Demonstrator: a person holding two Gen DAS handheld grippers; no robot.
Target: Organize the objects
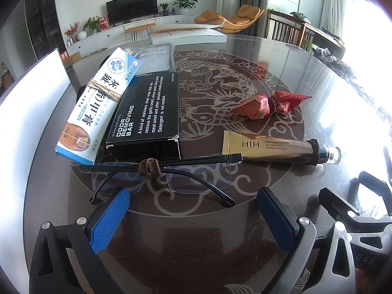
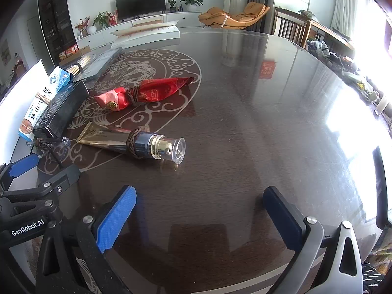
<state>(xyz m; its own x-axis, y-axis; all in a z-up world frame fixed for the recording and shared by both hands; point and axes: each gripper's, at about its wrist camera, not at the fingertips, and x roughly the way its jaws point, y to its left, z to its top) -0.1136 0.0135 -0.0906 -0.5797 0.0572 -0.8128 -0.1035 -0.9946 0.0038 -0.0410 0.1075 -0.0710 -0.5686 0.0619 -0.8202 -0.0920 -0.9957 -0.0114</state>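
Observation:
On the dark glass table lie folded glasses [image 1: 156, 169] bound with a brown band, a black "Odor Removing Bar" box [image 1: 147, 117], a white-blue ointment box [image 1: 98, 103], a gold eye-cream tube [image 1: 274, 148] and a red wrapped sweet [image 1: 269, 104]. My left gripper [image 1: 193, 210] is open just in front of the glasses, nothing between its blue pads. In the right wrist view the tube [image 2: 137, 142], the sweet [image 2: 144, 93], the black box [image 2: 61, 110], the ointment box [image 2: 44, 98] and the glasses [image 2: 49, 143] lie ahead to the left. My right gripper [image 2: 201, 210] is open over bare table.
A white board [image 1: 31, 98] stands at the table's left edge. A grey pouch [image 1: 154, 57] and a flat white box [image 1: 188, 35] lie at the back. The right gripper's body [image 1: 355, 208] is close on the right. Chairs [image 2: 291, 28] stand behind the table.

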